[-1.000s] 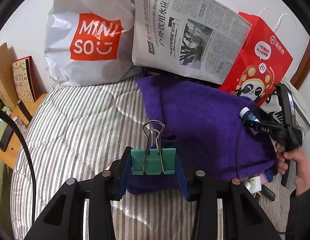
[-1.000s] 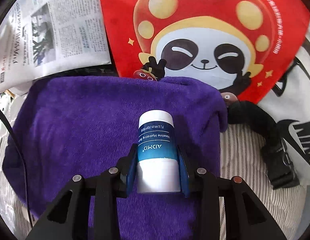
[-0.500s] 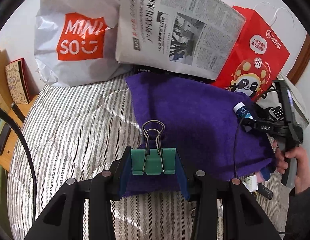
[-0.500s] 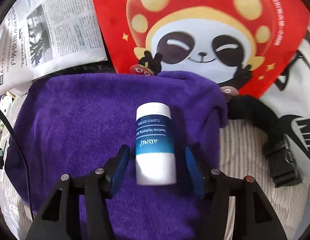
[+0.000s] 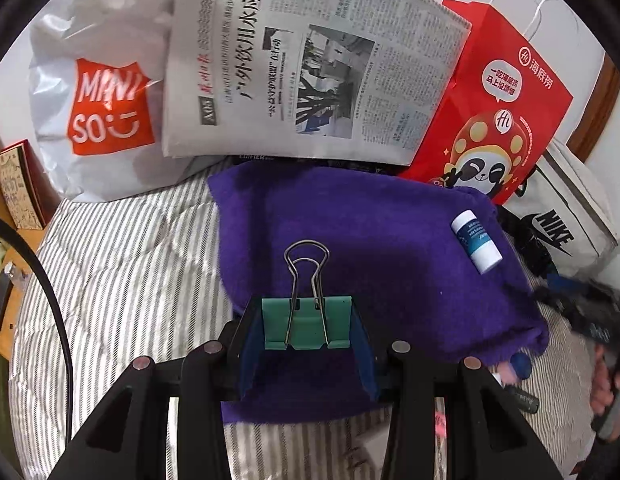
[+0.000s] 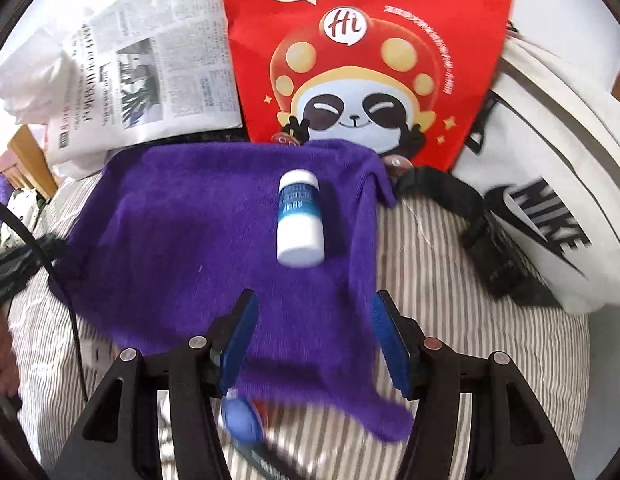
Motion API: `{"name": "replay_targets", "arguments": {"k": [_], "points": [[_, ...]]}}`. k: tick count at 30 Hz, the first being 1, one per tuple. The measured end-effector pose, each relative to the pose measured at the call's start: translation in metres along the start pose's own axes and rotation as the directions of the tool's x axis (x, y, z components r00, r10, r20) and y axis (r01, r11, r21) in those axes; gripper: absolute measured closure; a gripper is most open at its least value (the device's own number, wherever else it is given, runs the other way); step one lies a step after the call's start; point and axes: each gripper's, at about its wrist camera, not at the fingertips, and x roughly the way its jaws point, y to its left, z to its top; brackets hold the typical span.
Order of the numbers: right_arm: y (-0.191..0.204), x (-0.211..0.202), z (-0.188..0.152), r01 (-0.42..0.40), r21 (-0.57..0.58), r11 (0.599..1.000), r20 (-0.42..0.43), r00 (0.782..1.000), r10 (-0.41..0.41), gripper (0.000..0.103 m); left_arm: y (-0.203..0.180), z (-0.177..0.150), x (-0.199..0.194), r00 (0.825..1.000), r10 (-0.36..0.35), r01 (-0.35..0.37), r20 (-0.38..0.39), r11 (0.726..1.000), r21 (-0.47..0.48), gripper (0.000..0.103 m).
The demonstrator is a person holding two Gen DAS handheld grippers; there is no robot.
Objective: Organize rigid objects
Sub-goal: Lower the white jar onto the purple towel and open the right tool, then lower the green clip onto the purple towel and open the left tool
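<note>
Left wrist view: left gripper (image 5: 307, 334) clamps a green binder clip (image 5: 306, 328) above the purple towel (image 5: 370, 248); right gripper (image 6: 312, 344) stands apart, empty, bottle (image 6: 299, 218) lying on the towel.

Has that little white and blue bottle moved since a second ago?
Cannot tell. The bottle lies on the purple towel as before; the right gripper has let go and backed away from it.

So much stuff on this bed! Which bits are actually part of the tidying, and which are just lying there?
Part of the job:
- green binder clip, clamped in the left gripper
- small white-and-blue bottle, lying on the purple towel

Just lying about:
- newspaper
- red panda bag
- white Miniso bag
</note>
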Motion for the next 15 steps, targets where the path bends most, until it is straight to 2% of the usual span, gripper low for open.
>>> {"name": "replay_targets", "arguments": {"k": [4,7,11,15], "points": [[-0.008,-0.019,-0.025,0.003,0.024,1.0,0.011,1.0,-0.004,0.044,-0.006,0.01,0.015,1.0,0.003,-0.002,-0.009,1.0,0.012,0.064],[-0.014,-0.02,-0.033,-0.006,0.049,0.999,-0.011,1.0,0.006,0.044,-0.011,0.016,0.027,0.999,0.026,-0.025,-0.021,0.999,0.041,0.064],[-0.019,-0.025,-0.043,0.0,0.063,0.998,-0.01,1.0,0.001,0.044,-0.01,0.026,0.044,0.999,0.019,-0.017,-0.039,0.999,0.043,0.064],[-0.023,-0.031,-0.052,-0.01,0.085,0.996,-0.013,1.0,0.011,0.044,-0.013,0.037,0.062,0.997,0.06,-0.057,-0.048,0.996,0.067,0.064]]}}
